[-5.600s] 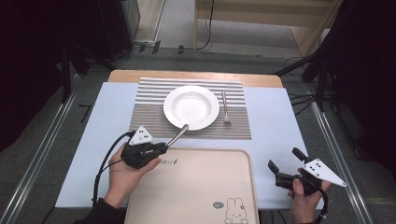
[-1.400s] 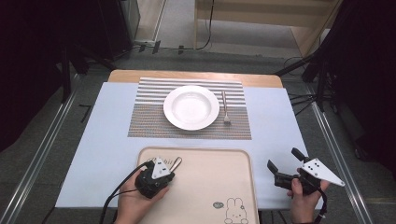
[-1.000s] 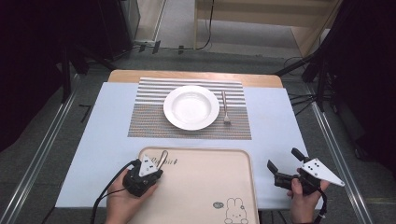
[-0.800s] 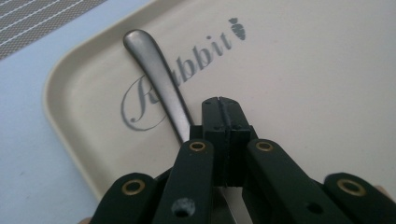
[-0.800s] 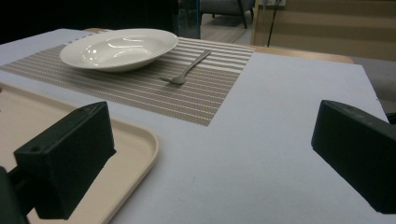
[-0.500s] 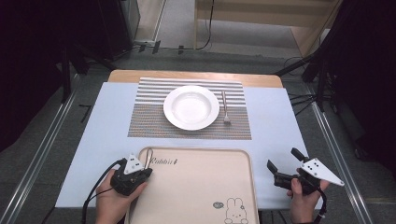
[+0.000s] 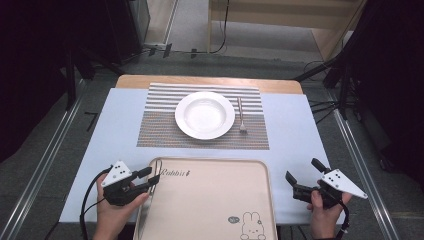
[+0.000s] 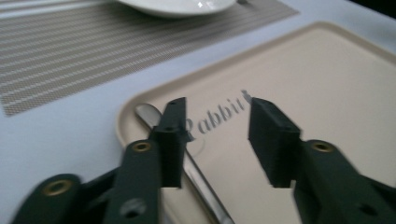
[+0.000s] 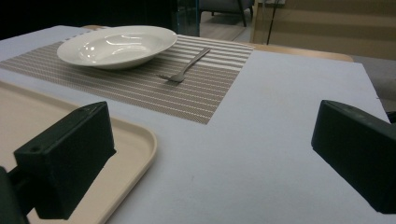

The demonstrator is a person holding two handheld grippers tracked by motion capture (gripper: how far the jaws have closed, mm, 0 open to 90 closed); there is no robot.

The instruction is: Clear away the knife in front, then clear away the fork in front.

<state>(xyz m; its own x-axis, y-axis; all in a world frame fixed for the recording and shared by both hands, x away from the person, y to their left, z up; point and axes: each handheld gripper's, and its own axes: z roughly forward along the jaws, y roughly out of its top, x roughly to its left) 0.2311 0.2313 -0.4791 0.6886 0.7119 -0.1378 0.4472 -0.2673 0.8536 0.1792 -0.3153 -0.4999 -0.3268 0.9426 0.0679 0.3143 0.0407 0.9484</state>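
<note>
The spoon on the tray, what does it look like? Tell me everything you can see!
The spoon is shiny silver metal with a rounded bowl and a long, thin handle. It lies flat in the beige tray, along the tray's left edge, bowl pointing toward the plate side and near the printed word "Rabbit". The left gripper sits just over it with jaws that have just been opening; one jaw hides part of the handle, but nothing pinches it now.

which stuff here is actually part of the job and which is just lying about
In the job:
- slim silver metal spoon, lying along the left edge of the tray
- beige rectangular plastic tray with rabbit print
- left gripper, jaws just opened, nothing between them

Lying about:
- round white ceramic plate
- silver metal fork
- striped woven placemat
- right gripper, open and idle
</note>
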